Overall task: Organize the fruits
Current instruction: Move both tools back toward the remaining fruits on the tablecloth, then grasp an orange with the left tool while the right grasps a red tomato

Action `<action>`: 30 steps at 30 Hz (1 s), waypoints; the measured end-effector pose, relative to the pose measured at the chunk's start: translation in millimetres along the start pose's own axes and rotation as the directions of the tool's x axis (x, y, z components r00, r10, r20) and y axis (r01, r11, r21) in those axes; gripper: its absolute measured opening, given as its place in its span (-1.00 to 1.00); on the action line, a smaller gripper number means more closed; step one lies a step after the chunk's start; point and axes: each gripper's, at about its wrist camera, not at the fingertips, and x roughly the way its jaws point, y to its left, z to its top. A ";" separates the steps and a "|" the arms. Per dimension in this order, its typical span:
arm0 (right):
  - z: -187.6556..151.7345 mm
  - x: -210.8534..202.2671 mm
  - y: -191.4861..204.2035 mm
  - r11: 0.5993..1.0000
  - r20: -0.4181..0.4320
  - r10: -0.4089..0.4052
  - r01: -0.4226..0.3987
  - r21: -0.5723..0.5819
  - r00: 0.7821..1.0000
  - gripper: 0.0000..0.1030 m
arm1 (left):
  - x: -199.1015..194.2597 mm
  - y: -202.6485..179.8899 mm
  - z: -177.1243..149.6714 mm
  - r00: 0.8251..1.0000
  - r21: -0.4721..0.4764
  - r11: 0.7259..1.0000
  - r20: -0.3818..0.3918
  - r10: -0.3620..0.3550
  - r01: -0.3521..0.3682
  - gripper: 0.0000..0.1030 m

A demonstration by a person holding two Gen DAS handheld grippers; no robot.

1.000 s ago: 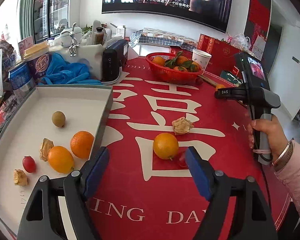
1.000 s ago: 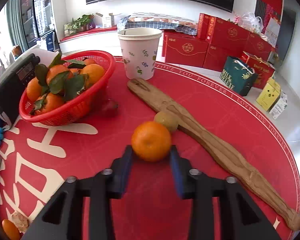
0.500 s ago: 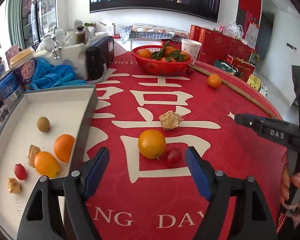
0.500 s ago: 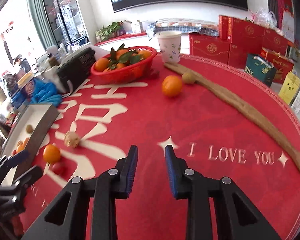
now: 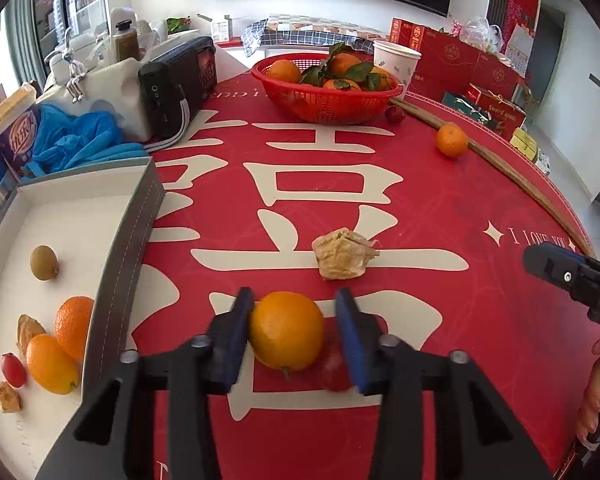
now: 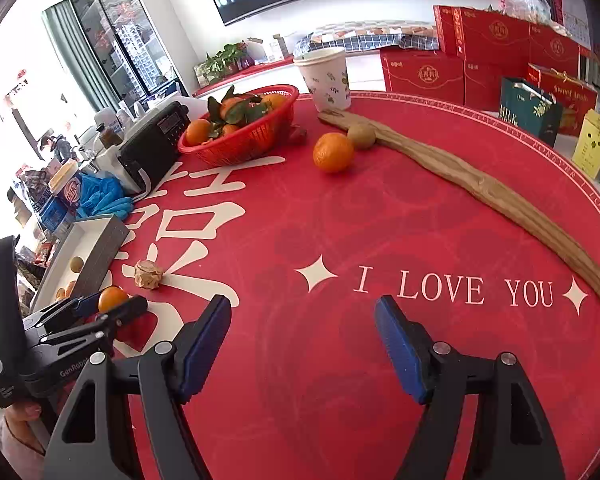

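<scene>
My left gripper (image 5: 294, 332) has narrowed around an orange (image 5: 286, 330) on the red tablecloth; the left pad touches it, and a small red fruit (image 5: 334, 372) sits between the orange and the right pad. The orange (image 6: 112, 298) and left gripper (image 6: 108, 312) also show in the right wrist view. A husked fruit (image 5: 344, 254) lies just beyond. The white tray (image 5: 88, 216) at left holds two oranges (image 5: 74, 330), a kiwi-like fruit (image 5: 44, 263), a red fruit (image 5: 13, 369) and husk pieces. My right gripper (image 6: 304, 346) is open and empty over the cloth.
A red basket of tangerines (image 5: 326, 88) stands at the back with a paper cup (image 5: 394, 62). A loose tangerine (image 6: 334, 152) and a kiwi (image 6: 360, 136) lie by a long wooden stick (image 6: 480, 188). A black radio (image 5: 180, 80) and blue cloth (image 5: 76, 136) sit back left.
My left gripper moved forward and closed in around the orange. My right gripper pulled back from the far tangerine and opened wide.
</scene>
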 end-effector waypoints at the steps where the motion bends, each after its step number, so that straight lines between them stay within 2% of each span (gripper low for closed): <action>1: -0.6 0.1 0.0 1.000 -0.004 0.000 0.000 0.000 1.000 0.47 | -1.3 2.0 -0.7 1.000 -0.009 1.000 0.002 -0.008 0.008 -0.28; 3: -2.7 0.4 1.5 1.000 -0.013 0.009 -0.009 -0.011 1.000 0.47 | -5.6 9.3 -4.4 0.999 -0.054 0.998 0.016 -0.031 0.031 -0.28; 7: -10.0 5.0 21.1 0.994 -0.042 0.053 -0.056 -0.090 0.998 0.47 | -27.6 23.7 -17.8 0.995 -0.128 0.991 0.095 -0.038 0.050 -0.28; 10: -18.4 10.4 48.4 0.977 -0.068 0.071 -0.083 -0.197 0.995 0.47 | -51.3 31.9 -28.9 0.983 -0.167 0.986 0.181 0.006 0.025 -0.28; 15: -35.2 12.2 103.0 0.918 -0.100 0.117 -0.146 -0.368 0.988 0.47 | -82.4 45.7 -36.4 0.954 -0.230 0.973 0.290 0.069 0.000 -0.28; 18: -45.8 18.4 140.5 0.866 -0.056 0.047 -0.068 -0.496 0.997 0.47 | -95.4 52.0 -37.8 0.930 -0.251 0.967 0.344 0.130 -0.043 -0.28; 19: -48.1 23.5 149.5 0.852 -0.052 0.032 -0.055 -0.521 0.998 0.47 | -96.1 53.0 -37.3 0.928 -0.252 0.967 0.347 0.134 -0.046 -0.27; 21: -50.9 39.4 160.4 0.845 -0.080 0.014 -0.055 -0.533 0.997 0.32 | -96.6 56.1 -38.8 0.932 -0.257 0.966 0.342 0.122 -0.032 -0.27; 22: -51.5 43.5 159.9 0.849 -0.092 0.007 -0.055 -0.525 0.996 0.14 | -95.6 55.2 -39.5 0.934 -0.254 0.967 0.337 0.117 -0.030 -0.27; 23: -49.8 43.1 158.6 0.860 -0.085 0.015 -0.056 -0.506 0.996 -0.29 | -94.3 53.8 -40.0 0.936 -0.250 0.968 0.332 0.114 -0.029 -0.28; 24: -47.7 42.5 157.0 0.868 -0.079 0.007 -0.046 -0.494 0.997 -0.63 | -91.8 51.3 -40.3 0.940 -0.237 0.971 0.323 0.107 -0.029 -0.28; 27: -39.5 40.5 137.9 0.908 -0.073 0.004 -0.034 -0.418 0.997 -0.60 | -82.5 38.5 -41.5 0.956 -0.189 0.981 0.282 0.081 -0.028 -0.27; 30: -31.9 34.1 111.5 0.940 -0.064 -0.012 -0.010 -0.341 0.998 -0.60 | -65.7 21.2 -42.9 0.977 -0.128 0.991 0.205 0.056 -0.030 -0.27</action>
